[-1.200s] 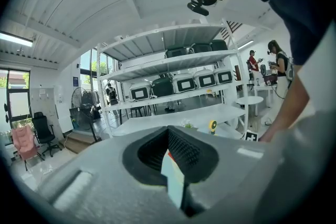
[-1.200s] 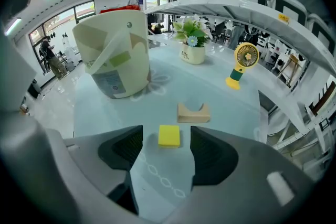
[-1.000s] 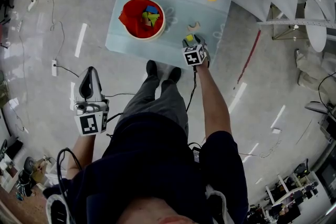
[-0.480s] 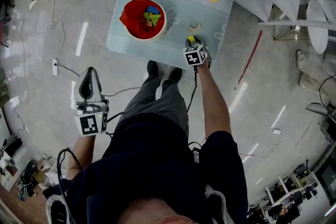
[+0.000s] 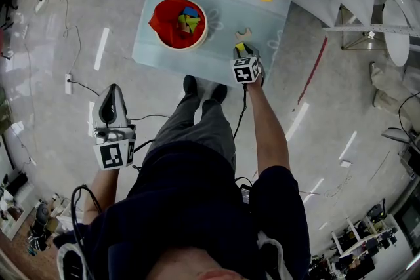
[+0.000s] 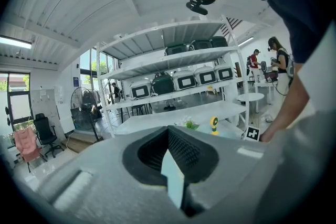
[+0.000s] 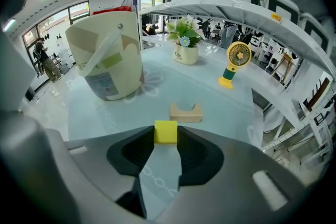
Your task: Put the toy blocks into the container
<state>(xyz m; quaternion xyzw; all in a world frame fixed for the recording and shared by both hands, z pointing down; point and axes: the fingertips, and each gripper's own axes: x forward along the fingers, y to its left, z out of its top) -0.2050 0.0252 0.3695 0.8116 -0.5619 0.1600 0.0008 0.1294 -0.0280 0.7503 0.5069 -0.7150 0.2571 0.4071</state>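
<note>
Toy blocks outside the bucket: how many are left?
2. A yellow block is gripped by the right hand-held gripper, whose jaws have just been closing; a wooden arch block lies on the table just beyond it. The bucket may hide others.

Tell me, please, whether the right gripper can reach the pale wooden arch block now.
Probably not: nothing lies before the wooden arch block, but the right gripper has just closed its jaws on a yellow toy cube.

Yellow cube [image 7: 166, 131] pinched in right hand-held gripper [image 7: 166, 136]; wooden arch block [image 7: 186, 112] just beyond (notch up); cream bucket [image 7: 107, 55] upright.
</note>
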